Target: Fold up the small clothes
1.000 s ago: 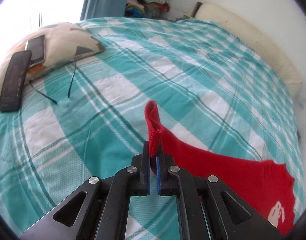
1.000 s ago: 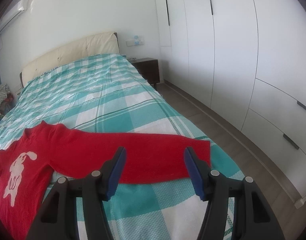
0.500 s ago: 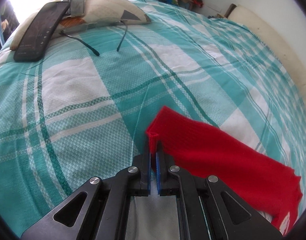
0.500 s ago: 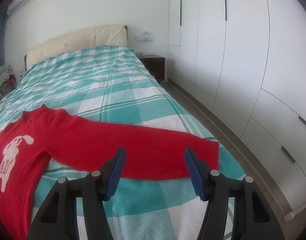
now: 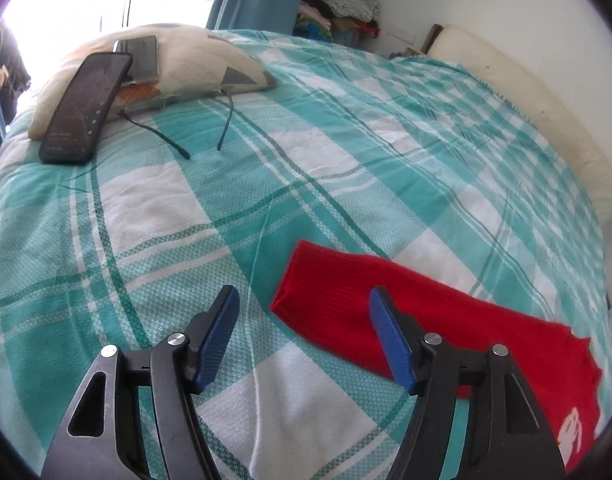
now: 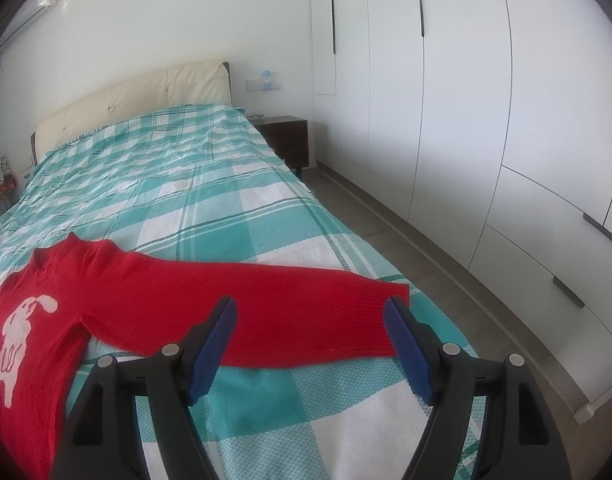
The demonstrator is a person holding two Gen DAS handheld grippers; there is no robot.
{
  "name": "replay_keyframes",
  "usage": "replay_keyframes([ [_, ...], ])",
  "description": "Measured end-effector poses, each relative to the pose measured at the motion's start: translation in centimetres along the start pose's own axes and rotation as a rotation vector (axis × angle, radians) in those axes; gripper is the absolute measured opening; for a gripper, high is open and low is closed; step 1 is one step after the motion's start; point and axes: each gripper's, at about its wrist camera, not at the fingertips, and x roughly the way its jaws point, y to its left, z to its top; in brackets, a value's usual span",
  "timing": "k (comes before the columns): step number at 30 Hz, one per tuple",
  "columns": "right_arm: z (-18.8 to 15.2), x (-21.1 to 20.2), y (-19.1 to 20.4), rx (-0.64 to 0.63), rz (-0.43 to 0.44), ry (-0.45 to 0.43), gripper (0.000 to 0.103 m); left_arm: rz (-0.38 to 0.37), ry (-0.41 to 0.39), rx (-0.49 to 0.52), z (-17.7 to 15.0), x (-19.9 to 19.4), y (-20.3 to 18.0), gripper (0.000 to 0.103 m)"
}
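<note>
A small red sweater [image 6: 118, 300] with a white rabbit print lies flat on the teal checked bedspread [image 6: 210, 184], sleeves spread out. In the left wrist view its left sleeve [image 5: 345, 300] lies flat, the cuff end between and just beyond my open left gripper [image 5: 304, 312]. In the right wrist view the right sleeve [image 6: 306, 316] stretches to the right, and my open, empty right gripper [image 6: 309, 320] hovers just above it near the cuff.
A patterned pillow [image 5: 186, 60] with two phones [image 5: 86, 108] and a pair of glasses [image 5: 202, 136] lies at the bed's far left corner. A cream headboard [image 6: 134, 96], a dark nightstand [image 6: 286, 140] and white wardrobes [image 6: 485, 120] stand around the bed. The bed's right edge drops to the floor [image 6: 445, 280].
My left gripper held the left sleeve's cuff, laid it down on the bedspread, then opened and let it go. The right gripper stayed open above the right sleeve.
</note>
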Motion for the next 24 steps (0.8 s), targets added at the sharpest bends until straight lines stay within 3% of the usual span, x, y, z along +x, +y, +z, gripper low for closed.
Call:
replay_keyframes([
  [5, 0.0, -1.0, -1.4, 0.053, -0.033, -0.026, 0.081, -0.022, -0.142, 0.042, -1.0, -4.8, -1.3, 0.089],
  [8, -0.1, -2.2, -2.7, 0.109, -0.044, -0.052, 0.081, -0.076, -0.174, 0.091, -2.4, -7.0, -2.2, 0.092],
  [12, -0.8, -3.8, -4.0, 0.189, -0.041, -0.074, 0.086, -0.145, -0.162, 0.179, -4.9, -8.8, -3.7, 0.096],
  [16, -1.2, -3.6, -4.0, 0.206, -0.018, -0.042, 0.087, -0.186, -0.122, 0.243, -6.7, -9.0, -5.2, 0.096],
  [24, -1.4, -3.2, -2.2, 0.137, 0.018, -0.026, 0.087, -0.178, -0.128, 0.337, -8.4, -8.9, -7.5, 0.097],
])
